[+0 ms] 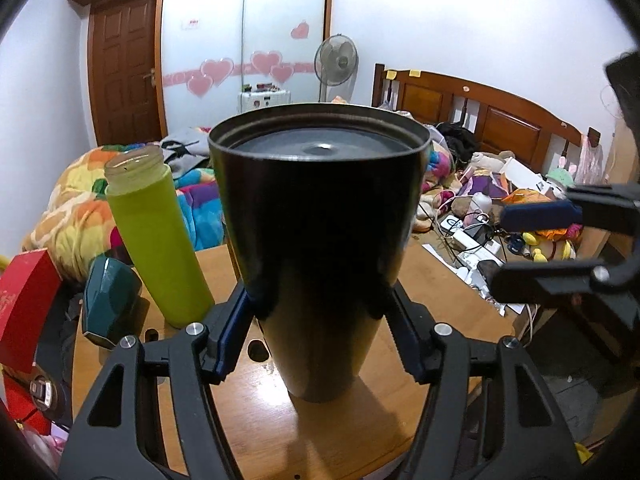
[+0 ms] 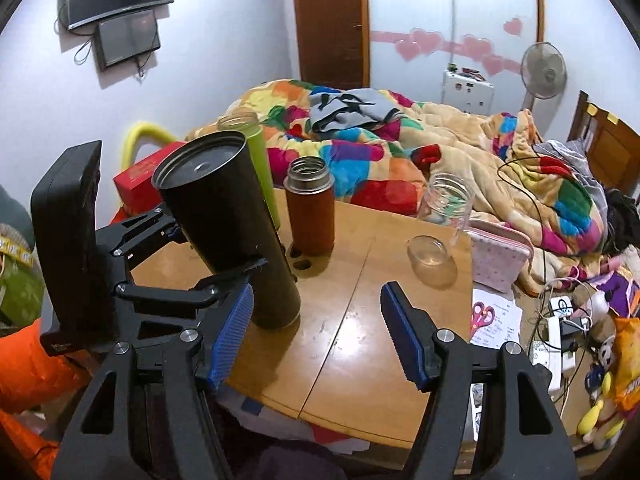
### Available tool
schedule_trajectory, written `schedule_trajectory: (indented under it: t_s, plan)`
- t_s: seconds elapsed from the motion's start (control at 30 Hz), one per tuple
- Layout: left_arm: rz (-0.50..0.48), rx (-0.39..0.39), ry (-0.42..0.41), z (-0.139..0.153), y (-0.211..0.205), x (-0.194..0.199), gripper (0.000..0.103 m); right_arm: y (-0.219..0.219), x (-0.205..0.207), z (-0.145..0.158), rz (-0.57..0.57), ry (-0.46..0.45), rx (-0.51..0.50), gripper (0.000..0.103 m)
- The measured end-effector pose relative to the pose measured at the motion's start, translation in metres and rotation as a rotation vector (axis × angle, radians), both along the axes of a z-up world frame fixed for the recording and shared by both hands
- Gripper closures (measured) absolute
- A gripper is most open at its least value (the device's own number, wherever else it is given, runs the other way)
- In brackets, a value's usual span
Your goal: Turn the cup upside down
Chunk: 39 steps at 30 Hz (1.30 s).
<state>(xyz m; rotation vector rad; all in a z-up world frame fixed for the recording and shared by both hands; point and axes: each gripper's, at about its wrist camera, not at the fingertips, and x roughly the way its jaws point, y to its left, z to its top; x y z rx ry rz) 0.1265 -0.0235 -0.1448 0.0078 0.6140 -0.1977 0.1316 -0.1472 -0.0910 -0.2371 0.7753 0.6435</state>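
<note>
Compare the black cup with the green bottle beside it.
The black cup is dark metal and flares wider toward the top; the green bottle is a bright, straight cylinder with a clear threaded neck. The cup shows a closed, recessed end on top, so it looks upside down; the bottle stands mouth up. The left gripper clamps the cup; nothing holds the bottle. Both stand on the table.
</note>
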Motion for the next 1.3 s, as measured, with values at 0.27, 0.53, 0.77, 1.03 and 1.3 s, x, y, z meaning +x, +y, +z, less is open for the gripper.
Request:
schedule_trajectory:
  t_s: [0.27, 0.53, 0.77, 1.03, 1.3]
  plan:
    - [-0.004, -0.044, 0.051, -0.002, 0.001, 0.007, 0.038, -0.013, -0.007, 0.0, -0.038, 0.002, 0.006, 0.04]
    - [-0.007, -0.102, 0.057, 0.013, 0.012, -0.013, 0.038, -0.012, -0.016, 0.007, -0.054, -0.015, 0.038, 0.04]
    - [0.049, -0.131, -0.011, 0.055, 0.033, -0.047, 0.032, -0.007, -0.027, 0.026, -0.066, -0.069, 0.076, 0.04]
    - [0.156, -0.14, -0.164, 0.113, 0.053, -0.085, 0.007, -0.007, -0.047, 0.064, -0.113, -0.175, 0.173, 0.026]
    - [0.18, -0.088, -0.283, 0.147, 0.049, -0.109, 0.0, -0.01, -0.067, 0.097, -0.168, -0.279, 0.233, 0.003]
